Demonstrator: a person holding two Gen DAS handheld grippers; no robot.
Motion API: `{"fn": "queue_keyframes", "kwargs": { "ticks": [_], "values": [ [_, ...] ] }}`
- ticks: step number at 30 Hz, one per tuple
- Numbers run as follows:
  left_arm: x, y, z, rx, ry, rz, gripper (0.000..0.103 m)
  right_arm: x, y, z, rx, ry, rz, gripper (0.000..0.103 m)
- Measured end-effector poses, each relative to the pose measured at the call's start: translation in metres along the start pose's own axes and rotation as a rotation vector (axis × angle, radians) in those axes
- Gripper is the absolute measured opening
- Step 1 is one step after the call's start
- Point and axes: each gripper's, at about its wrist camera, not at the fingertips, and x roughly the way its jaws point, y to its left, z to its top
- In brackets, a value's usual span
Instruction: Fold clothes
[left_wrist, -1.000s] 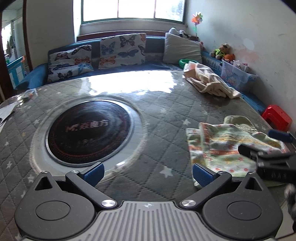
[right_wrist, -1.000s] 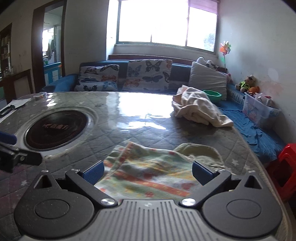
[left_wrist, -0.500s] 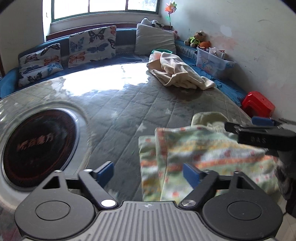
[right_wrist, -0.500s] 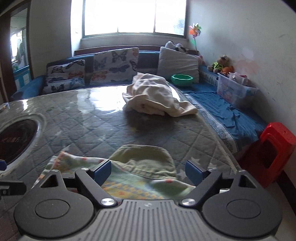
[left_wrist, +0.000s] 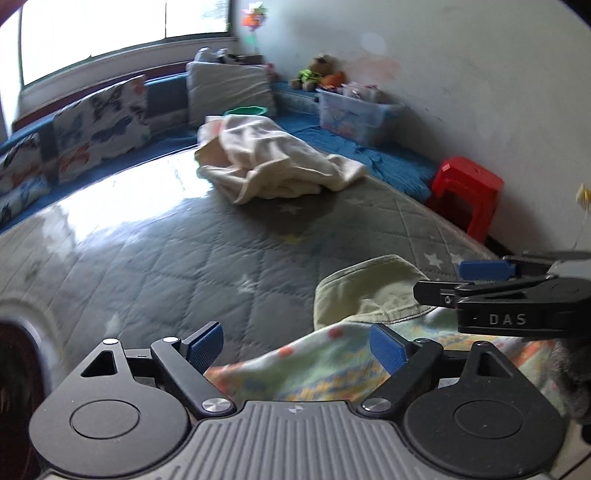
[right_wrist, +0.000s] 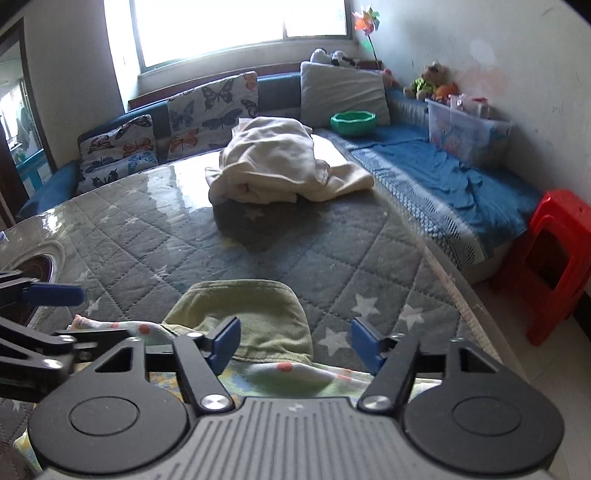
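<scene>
A small patterned green, orange and yellow garment (left_wrist: 325, 365) with an olive-green hood part (left_wrist: 369, 291) lies at the near right of the quilted grey table (left_wrist: 207, 258). My left gripper (left_wrist: 295, 345) is open just above its near left edge. My right gripper (right_wrist: 295, 341) is open over the same garment (right_wrist: 284, 373), at the near edge of the olive hood (right_wrist: 255, 314). Each gripper shows in the other's view: the right one (left_wrist: 476, 280) and the left one (right_wrist: 55, 299). A crumpled cream garment (right_wrist: 280, 166) lies at the far side of the table.
A blue sofa with butterfly cushions (right_wrist: 210, 107) and a grey pillow (right_wrist: 343, 92) runs behind the table. A green bowl (right_wrist: 352, 123), a clear storage box (right_wrist: 467, 134) and a red stool (right_wrist: 557, 258) stand to the right. A round dark cooktop (right_wrist: 33, 266) sits in the table at left.
Both grippers have swung right and moved in low over the patterned garment. They now sit close side by side, both still open.
</scene>
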Motion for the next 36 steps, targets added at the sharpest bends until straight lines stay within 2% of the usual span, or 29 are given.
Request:
{"fn": "queue_keyframes", "kwargs": {
  "ticks": [2,4,5,7,9,10,13,18,23,27,32,36],
  "values": [
    [0.012,-0.004,0.000,0.025,0.027,-0.014,0.082,0.001,-0.001,-0.001,-0.010,0.007,0.005,0.061],
    [0.021,-0.006,-0.002,0.042,0.050,-0.025,0.061,0.004,0.000,-0.002,-0.027,0.022,0.013,0.054],
    [0.022,-0.006,-0.002,0.041,0.048,-0.046,0.056,0.006,0.000,-0.003,-0.035,0.031,0.015,0.051],
    [0.024,-0.007,-0.003,0.038,0.044,-0.085,0.030,0.010,0.002,-0.005,-0.047,0.044,0.022,0.037],
    [0.021,-0.011,-0.004,0.051,0.036,-0.096,0.017,0.011,0.003,-0.007,-0.042,0.044,0.050,0.026],
    [0.019,-0.014,-0.004,0.058,0.030,-0.095,0.014,0.010,0.004,-0.008,-0.040,0.037,0.049,0.018],
    [0.011,-0.012,-0.004,0.031,0.012,-0.106,0.010,-0.004,0.008,-0.008,-0.035,-0.001,0.059,0.009],
    [-0.023,-0.004,-0.008,-0.021,-0.041,-0.148,0.008,-0.043,0.018,-0.009,-0.044,-0.083,0.116,0.006],
    [-0.078,-0.001,-0.019,-0.016,-0.123,-0.187,0.008,-0.103,0.042,-0.019,-0.111,-0.168,0.202,0.005],
    [-0.124,0.002,-0.040,0.005,-0.183,-0.221,0.008,-0.160,0.063,-0.040,-0.170,-0.230,0.287,0.005],
    [-0.166,0.005,-0.077,0.028,-0.195,-0.277,0.008,-0.202,0.079,-0.069,-0.218,-0.232,0.336,0.005],
    [-0.180,0.001,-0.106,0.065,-0.158,-0.309,0.008,-0.204,0.087,-0.089,-0.235,-0.178,0.332,0.005]
  ]
}}
